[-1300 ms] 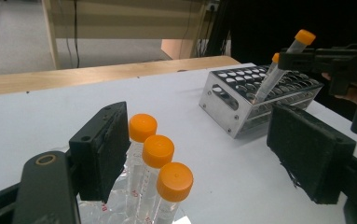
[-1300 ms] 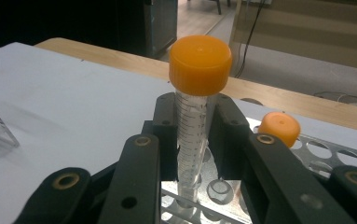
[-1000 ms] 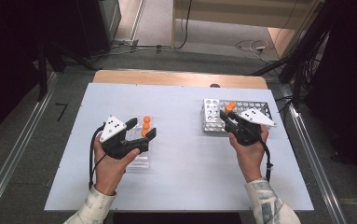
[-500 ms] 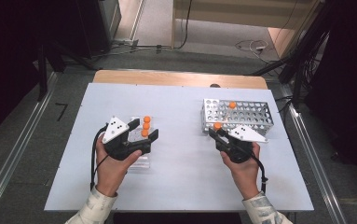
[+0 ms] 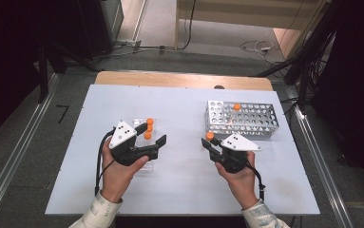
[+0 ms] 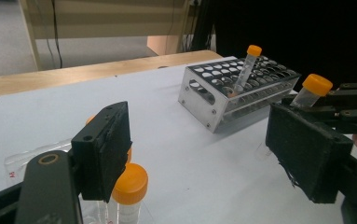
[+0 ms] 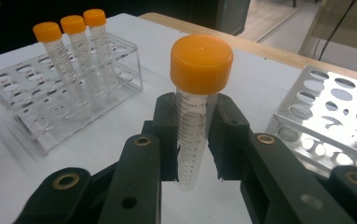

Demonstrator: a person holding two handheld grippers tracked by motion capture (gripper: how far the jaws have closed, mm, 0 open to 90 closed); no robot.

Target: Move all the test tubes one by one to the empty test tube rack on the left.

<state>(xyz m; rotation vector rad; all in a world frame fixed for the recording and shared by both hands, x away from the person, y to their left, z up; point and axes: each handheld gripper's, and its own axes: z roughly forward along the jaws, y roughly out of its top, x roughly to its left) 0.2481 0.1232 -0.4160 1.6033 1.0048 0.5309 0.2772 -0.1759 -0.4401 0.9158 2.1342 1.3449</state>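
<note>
My right gripper (image 7: 195, 140) is shut on a clear graduated tube (image 7: 192, 135) with an orange cap, held upright above the white table (image 5: 184, 185). In the high view the right gripper (image 5: 208, 142) hangs left of and in front of the metal rack (image 5: 246, 124), where one orange-capped tube (image 5: 236, 107) stands. My left gripper (image 5: 152, 135) is open over the clear plastic rack (image 5: 139, 124). Three capped tubes (image 7: 71, 51) stand in the clear rack (image 7: 41, 126). One of them (image 6: 128, 186) sits just beside my left gripper's (image 6: 204, 140) left jaw, untouched.
The perforated metal rack (image 6: 223, 100) lies on the right half of the table, with a wooden strip (image 5: 179, 79) along the far edge. Metal rails (image 5: 317, 166) run along both sides of the table. Bare white tabletop lies between the two racks.
My right gripper has drawn away from the metal rack, toward the person and slightly left, carrying the tube. The left gripper has stayed put.
</note>
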